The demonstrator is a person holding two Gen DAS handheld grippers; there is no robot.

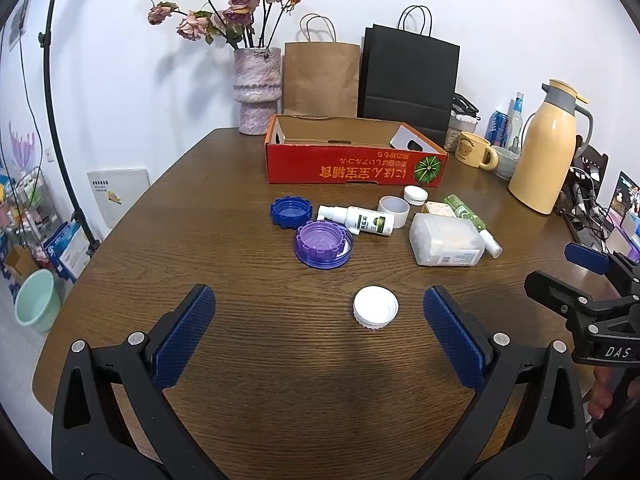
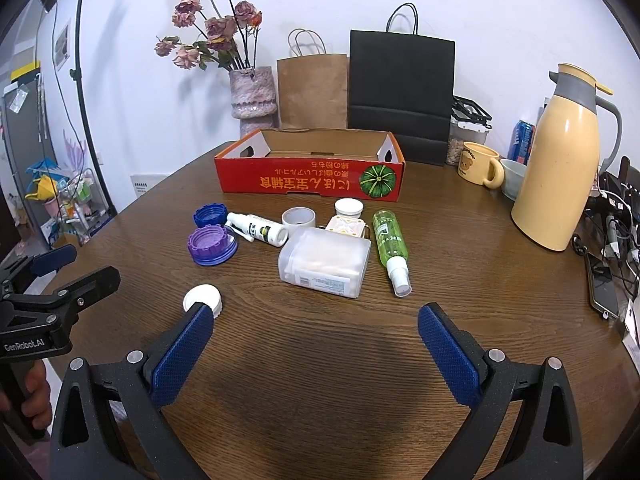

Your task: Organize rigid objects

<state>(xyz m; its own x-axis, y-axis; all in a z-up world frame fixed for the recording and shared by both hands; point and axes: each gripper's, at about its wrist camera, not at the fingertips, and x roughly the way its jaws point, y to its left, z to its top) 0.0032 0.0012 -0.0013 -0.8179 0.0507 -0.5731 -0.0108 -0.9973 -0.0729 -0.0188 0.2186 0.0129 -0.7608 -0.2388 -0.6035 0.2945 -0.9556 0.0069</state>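
A round, wood-grained table [image 1: 240, 240] is seen from both grippers. At its left, a scalloped blue cap [image 1: 291, 211] lies beside a ribbed purple lid [image 1: 323, 243]. A white spray bottle [image 1: 356, 220] is laid on its side next to them, touching a short white cup [image 1: 394, 211]. A flat white ribbed cap [image 1: 376, 306] sits alone nearer the left gripper [image 1: 319, 334], whose blue textured pads are spread wide with nothing between them. Further right, a frosted plastic box [image 1: 446, 241] lies flat, with a green spray bottle [image 2: 390, 246] beside it. Behind the clutter, an empty red cardboard tray [image 1: 352, 164] is set. The right gripper [image 2: 316, 344] is likewise held fully apart above bare wood, gripping nothing. A smooth yellow jug [image 2: 560, 160] stands at the far right.
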